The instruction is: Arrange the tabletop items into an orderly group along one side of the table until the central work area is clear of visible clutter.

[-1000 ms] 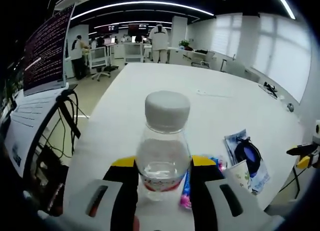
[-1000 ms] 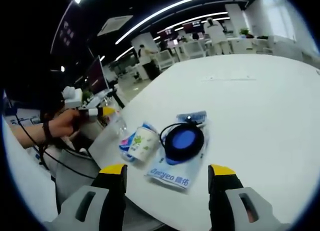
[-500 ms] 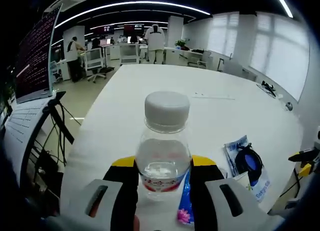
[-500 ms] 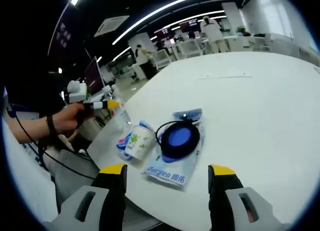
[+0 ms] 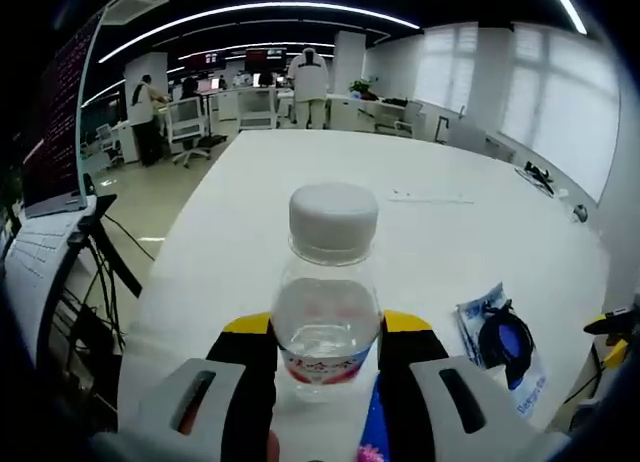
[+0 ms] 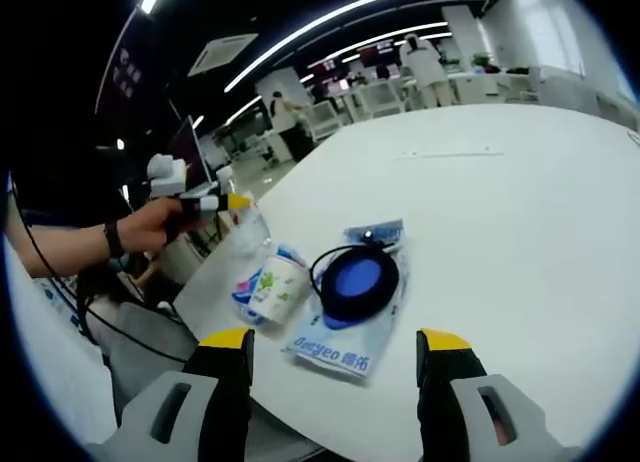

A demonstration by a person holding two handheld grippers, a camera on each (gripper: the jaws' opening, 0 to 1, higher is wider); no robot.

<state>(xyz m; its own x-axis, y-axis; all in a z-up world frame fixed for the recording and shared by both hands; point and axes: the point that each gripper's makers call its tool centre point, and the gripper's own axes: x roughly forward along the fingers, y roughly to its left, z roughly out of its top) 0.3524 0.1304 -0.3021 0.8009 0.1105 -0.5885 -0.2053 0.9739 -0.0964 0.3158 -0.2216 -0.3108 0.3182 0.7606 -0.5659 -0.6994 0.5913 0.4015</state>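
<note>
Both left gripper (image 5: 325, 347) jaws pinch the water bottle (image 5: 326, 292); keep it upright, set by the cup (image 6: 268, 289); right gripper (image 6: 335, 352) jaws spread.

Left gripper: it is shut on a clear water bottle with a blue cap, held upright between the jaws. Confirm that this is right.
Not quite. The water bottle has a white cap, not a blue one, as the left gripper view shows. The rest stands: the left gripper is shut on the clear bottle, which stands upright between the jaws.
</note>
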